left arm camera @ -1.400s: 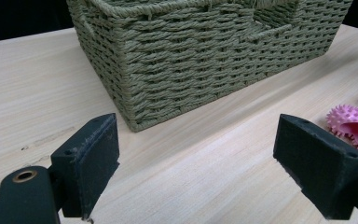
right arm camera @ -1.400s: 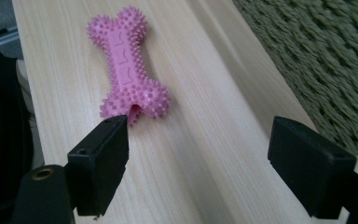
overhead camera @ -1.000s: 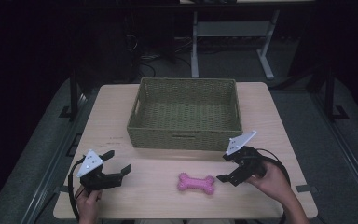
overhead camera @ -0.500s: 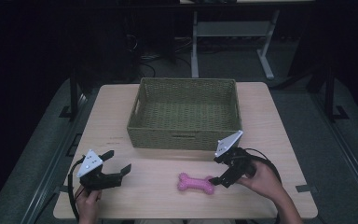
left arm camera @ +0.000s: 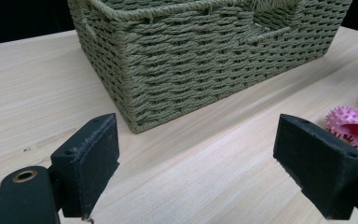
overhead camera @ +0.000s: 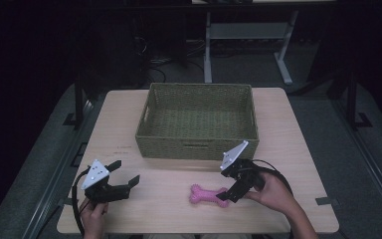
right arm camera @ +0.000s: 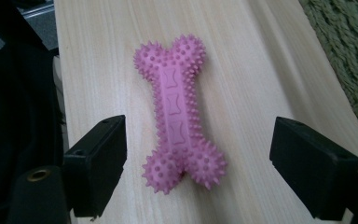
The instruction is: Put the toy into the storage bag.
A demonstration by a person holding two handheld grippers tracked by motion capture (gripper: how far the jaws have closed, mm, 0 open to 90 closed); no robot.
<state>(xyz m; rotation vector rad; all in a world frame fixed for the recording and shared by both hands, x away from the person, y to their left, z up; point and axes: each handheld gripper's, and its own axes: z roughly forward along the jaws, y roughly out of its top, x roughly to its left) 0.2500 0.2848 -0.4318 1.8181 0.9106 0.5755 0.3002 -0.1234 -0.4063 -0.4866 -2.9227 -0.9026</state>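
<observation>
Right gripper (overhead camera: 227, 191) jaws wide apart w/ pink bone (right arm camera: 179, 112) between.

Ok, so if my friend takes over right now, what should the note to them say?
Right gripper: jaws open, set on either side of the near end of the pink spiky bone toy, not closed on it.
Left gripper: jaws open, holding nothing, resting low at the table's front left.
Things: the toy lies flat on the table in front of the green woven basket. The basket looks empty.
Done: the right gripper is lined up on the toy.
Left: close on the toy and lift it; it probably goes in the basket.
</observation>
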